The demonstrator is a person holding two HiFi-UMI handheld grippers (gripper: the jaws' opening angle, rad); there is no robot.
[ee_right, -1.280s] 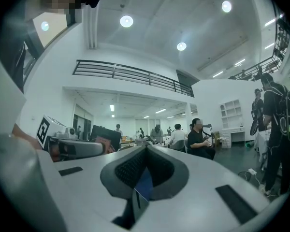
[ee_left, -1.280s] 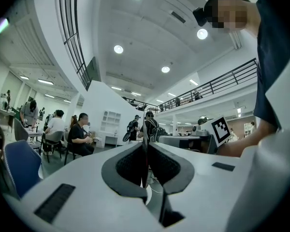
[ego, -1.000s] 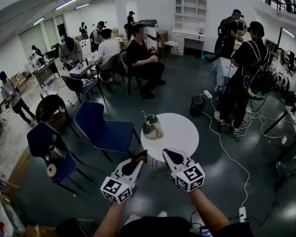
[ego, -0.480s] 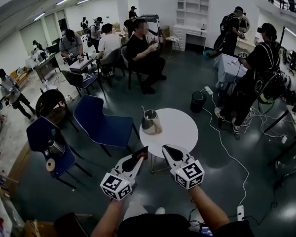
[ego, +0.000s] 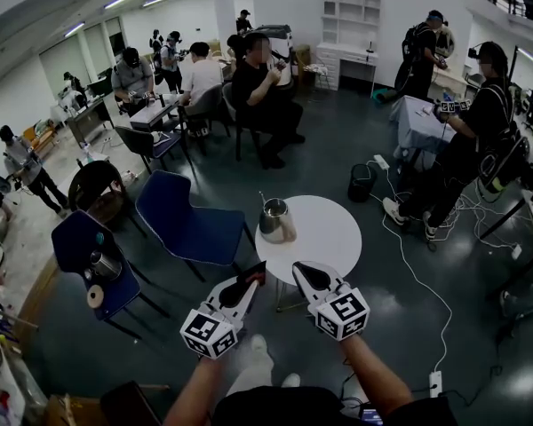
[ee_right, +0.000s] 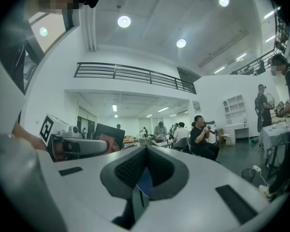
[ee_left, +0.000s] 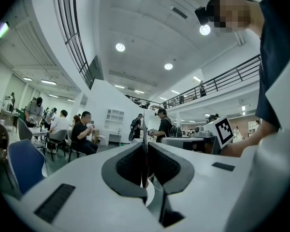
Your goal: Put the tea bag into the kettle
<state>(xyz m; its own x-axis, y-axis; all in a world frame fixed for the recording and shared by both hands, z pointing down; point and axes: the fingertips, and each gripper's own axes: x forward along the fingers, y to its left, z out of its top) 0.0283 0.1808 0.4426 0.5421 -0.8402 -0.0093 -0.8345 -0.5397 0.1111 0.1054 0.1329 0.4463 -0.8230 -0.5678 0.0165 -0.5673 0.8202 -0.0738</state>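
**Tea bag pinched in your left gripper, kettle waiting on the round table**

Your left gripper (ego: 253, 284) is clamped on the tea bag (ego: 257, 272). In the left gripper view, the two dark pads press against a thin flat piece that stands edge-on between them and pokes up past the tips. From the head view, the same piece shows as a small dark, reddish flap at the front of that gripper. It is held in the air, near the close edge of the round white table (ego: 329, 238) and well short of the kettle.

Your right gripper (ego: 300, 279) has its jaws together, and its own view shows pad meeting pad with nothing caught between them. It hangs just beside your left gripper, both aimed forward at the table and roughly level with each other. Each one's marker cube faces up toward your head camera.

The kettle (ego: 274, 221) is a metal one. It stands upright on the left part of the table top, close to the rim, with a thin handle or rod rising above it. A blue chair (ego: 188, 224) sits just left of the table. A white cable (ego: 409, 273) trails across the dark floor to the right of it. Beyond the table, people sit and stand around other desks
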